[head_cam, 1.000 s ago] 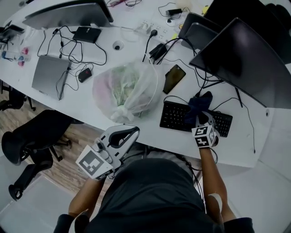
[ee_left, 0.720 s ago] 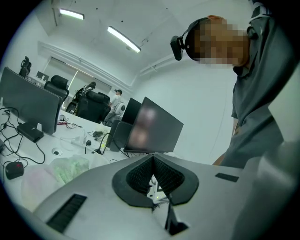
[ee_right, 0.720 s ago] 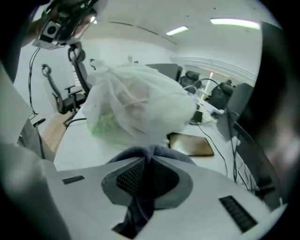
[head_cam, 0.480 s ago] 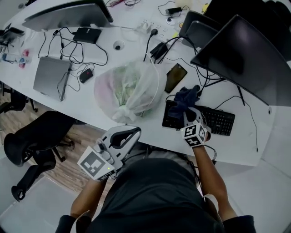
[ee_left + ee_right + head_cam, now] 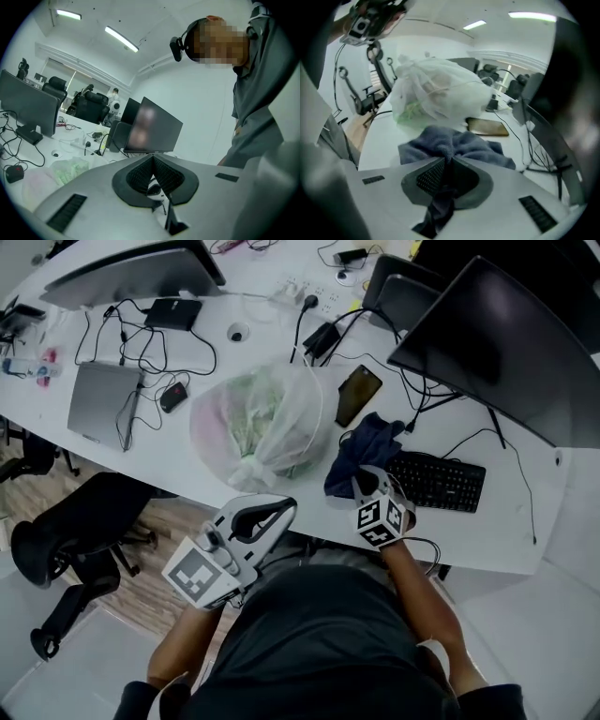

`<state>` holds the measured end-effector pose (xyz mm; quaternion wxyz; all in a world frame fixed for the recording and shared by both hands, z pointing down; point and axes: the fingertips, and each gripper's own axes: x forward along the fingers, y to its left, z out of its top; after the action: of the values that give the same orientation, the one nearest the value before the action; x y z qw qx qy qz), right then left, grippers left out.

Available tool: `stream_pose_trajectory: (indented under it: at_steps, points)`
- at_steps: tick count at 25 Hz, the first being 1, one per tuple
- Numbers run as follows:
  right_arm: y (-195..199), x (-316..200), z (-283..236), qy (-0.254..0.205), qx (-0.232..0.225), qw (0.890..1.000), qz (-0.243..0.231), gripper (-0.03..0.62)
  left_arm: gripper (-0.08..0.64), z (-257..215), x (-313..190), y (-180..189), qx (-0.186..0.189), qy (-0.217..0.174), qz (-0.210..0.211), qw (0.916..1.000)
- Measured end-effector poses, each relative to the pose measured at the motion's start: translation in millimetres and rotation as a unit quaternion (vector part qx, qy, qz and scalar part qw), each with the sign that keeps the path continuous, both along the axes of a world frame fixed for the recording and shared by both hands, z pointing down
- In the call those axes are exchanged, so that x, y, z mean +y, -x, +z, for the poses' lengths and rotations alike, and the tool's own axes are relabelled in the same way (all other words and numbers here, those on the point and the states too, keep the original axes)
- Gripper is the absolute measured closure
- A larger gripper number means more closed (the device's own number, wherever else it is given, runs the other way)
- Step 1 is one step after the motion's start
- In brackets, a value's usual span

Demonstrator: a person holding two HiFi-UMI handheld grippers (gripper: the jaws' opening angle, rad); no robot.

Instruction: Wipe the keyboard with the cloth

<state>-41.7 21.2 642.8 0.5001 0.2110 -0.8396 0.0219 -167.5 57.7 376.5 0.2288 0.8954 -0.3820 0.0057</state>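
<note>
- The right gripper [image 5: 362, 486] is clenched on a fold of the dark blue cloth [image 5: 364, 448], which is bunched between its pads and trails back through the jaws in the right gripper view
- The cloth lies heaped on the white desk [image 5: 169, 460] near its front edge, at the left end of the black keyboard [image 5: 439, 482]; most of the keys lie bare to the cloth's right
- The left gripper [image 5: 270, 514] hangs off the desk's front edge, over the person's lap, its jaws pressed together on nothing
- A knotted, full clear plastic bag [image 5: 258, 420] stands just left of the cloth, crowding that side
- A dark phone [image 5: 358, 395] lies flat just behind the cloth, between the bag and the monitor cables
- A large dark monitor [image 5: 497, 348] overhangs the desk behind the keyboard, with a thin cable [image 5: 511, 460] looping round the keyboard's far end
- Further left lie a closed grey laptop [image 5: 101, 399] and a mouse [image 5: 173, 397], well apart from the keyboard
- A black office chair [image 5: 80, 521] stands on the floor at the left
</note>
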Motion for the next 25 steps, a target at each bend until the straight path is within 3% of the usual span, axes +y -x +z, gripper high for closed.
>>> stream_pose_trajectory:
  at_steps: [4,6,8,11,13,16,19,21,23,25]
  points:
    - [-135,-21,-9,-0.011,0.076,0.990,0.120,0.552,0.556,8,0,9,0.000,0.005,-0.015,0.9999]
    - [-161,-29,-19,-0.020,0.098,0.983,0.152,0.552,0.557,12,-2,7,0.003,0.006,-0.016,0.9999]
    - [-122,-25,-23,-0.023,0.064,0.990,0.126,0.552,0.557,14,-4,3,-0.003,0.018,-0.004,0.9998]
    - [-17,8,-12,0.012,0.004,1.000,0.004,0.552,0.557,8,-11,-2,-0.003,0.015,0.004,0.9999]
    - [10,21,-2,0.038,-0.005,0.998,-0.040,0.552,0.557,3,-15,-2,-0.005,0.003,0.003,1.0000]
    - [-31,13,-1,0.038,-0.005,0.999,-0.009,0.552,0.557,2,-15,3,-0.011,-0.006,-0.002,0.9999]
    - [-125,-3,-9,0.004,0.076,0.996,0.056,0.552,0.557,6,-9,10,-0.009,-0.005,-0.016,0.9998]
    - [-162,-12,-15,-0.008,0.117,0.989,0.094,0.552,0.556,10,-6,15,-0.003,-0.001,-0.028,0.9996]
    - [-141,-11,-17,-0.013,0.097,0.991,0.089,0.552,0.557,15,-4,16,0.001,0.006,-0.036,0.9993]
    - [-77,5,-9,-0.007,0.042,0.999,0.027,0.552,0.557,17,-3,10,0.003,0.008,-0.034,0.9994]
